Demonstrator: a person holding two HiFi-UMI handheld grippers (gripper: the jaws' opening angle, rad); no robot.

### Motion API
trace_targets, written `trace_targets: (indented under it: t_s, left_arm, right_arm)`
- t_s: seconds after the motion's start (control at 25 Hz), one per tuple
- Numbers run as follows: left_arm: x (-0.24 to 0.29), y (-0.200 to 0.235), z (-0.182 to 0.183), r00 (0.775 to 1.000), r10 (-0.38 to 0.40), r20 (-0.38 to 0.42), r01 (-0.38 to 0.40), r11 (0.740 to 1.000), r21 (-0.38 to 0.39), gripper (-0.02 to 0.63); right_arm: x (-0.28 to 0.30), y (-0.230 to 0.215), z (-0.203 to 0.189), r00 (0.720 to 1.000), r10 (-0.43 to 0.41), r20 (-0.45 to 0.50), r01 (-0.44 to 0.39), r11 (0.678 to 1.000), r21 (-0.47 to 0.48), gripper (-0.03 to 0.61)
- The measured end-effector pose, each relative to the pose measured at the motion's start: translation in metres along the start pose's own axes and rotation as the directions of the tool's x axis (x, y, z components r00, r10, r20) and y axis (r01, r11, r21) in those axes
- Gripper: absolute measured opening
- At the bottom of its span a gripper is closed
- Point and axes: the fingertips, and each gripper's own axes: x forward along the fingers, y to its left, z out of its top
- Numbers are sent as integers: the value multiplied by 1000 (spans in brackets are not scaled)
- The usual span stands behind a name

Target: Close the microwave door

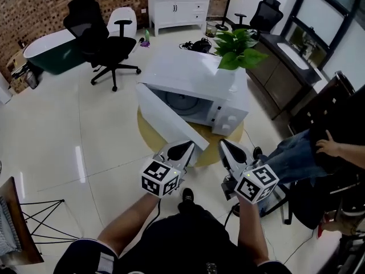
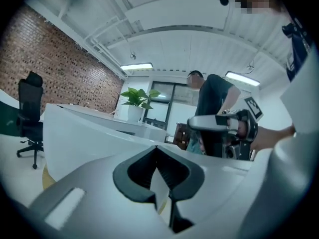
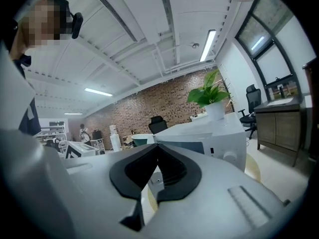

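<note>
**Left gripper** [image 1: 187, 146] [image 2: 157, 149]: jaws together, dark pads meeting at the tips, nothing between them. It sits at lower centre of the head view with its tip just beside the outer edge of the microwave door [image 1: 166, 117]. Contact with the door cannot be judged. Its marker cube [image 1: 161, 177] is below, toward the bottom of the frame.

**Right gripper** [image 1: 223, 143] [image 3: 155, 148]: jaws together, nothing held. It is right of the left gripper and points toward the microwave's front right corner, touching nothing visible. Its marker cube [image 1: 256, 182] is at lower right of centre.

**Microwave** [image 1: 199, 81] [image 3: 219, 133]: white, at centre of the head view. It stands on a low round yellow worktop [image 1: 147, 135].

**Microwave door**: swung open toward lower left, leaving the cavity exposed. In the left gripper view the door [image 2: 84, 138] fills the left middle as a broad white slab.

**Potted plant** [image 1: 236, 47] [image 2: 137, 98] [image 3: 209, 93]: green, resting on the microwave's top at its far right.

**Office chair** [image 1: 105, 41]: black, at upper left on the floor, well apart from the microwave.

**Seated person**: at the right edge of the head view and cut off by it. Only a hand [image 1: 328, 147] and a jeans-clad leg [image 1: 296, 156] show.

**Obscured**:
- The worktop is largely covered by the microwave, the door and both grippers.
- The microwave's control panel is too small to read.
- Both gripper bodies hide the lower part of their own views.
</note>
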Motion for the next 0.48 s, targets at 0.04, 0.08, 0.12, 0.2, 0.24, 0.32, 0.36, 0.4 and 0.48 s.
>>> trace_targets:
  t_s: [0.04,0.08,0.12,0.2,0.24,0.32,0.36,0.4,0.48]
  left_arm:
    - [9,2,0,1000,7,-1,-7,1000,2,12]
    - [17,4,0,1000,16,-5,-16,1000,5,12]
    - [25,6,1,1000,27,-9,-26,1000,6,12]
    - [41,10,1,999,43,-20,-43,999,7,12]
    - [48,12,2,998,49,-24,-49,999,8,12]
    - [61,14,3,998,59,-31,-59,998,11,12]
    - [67,15,4,997,63,-33,-63,998,13,12]
    - [74,17,5,997,67,-33,-67,998,14,12]
    - [87,21,7,997,72,-33,-71,997,17,12]
  right_arm:
    - [1,-7,2,1000,-3,1,3,1000,1,2]
    - [2,-13,4,1000,-6,1,6,1000,3,2]
    - [3,-19,5,1000,-7,0,7,1000,6,2]
    - [5,-30,7,1000,-9,-3,9,1000,12,2]
    - [5,-35,9,1000,-10,-5,10,1000,14,2]
    - [5,-44,11,1000,-12,-5,12,1000,18,2]
    - [5,-49,13,1000,-13,-4,13,1000,19,2]
    - [5,-54,15,1000,-13,-3,13,1000,19,2]
    - [6,-64,18,1000,-14,0,14,1000,18,2]
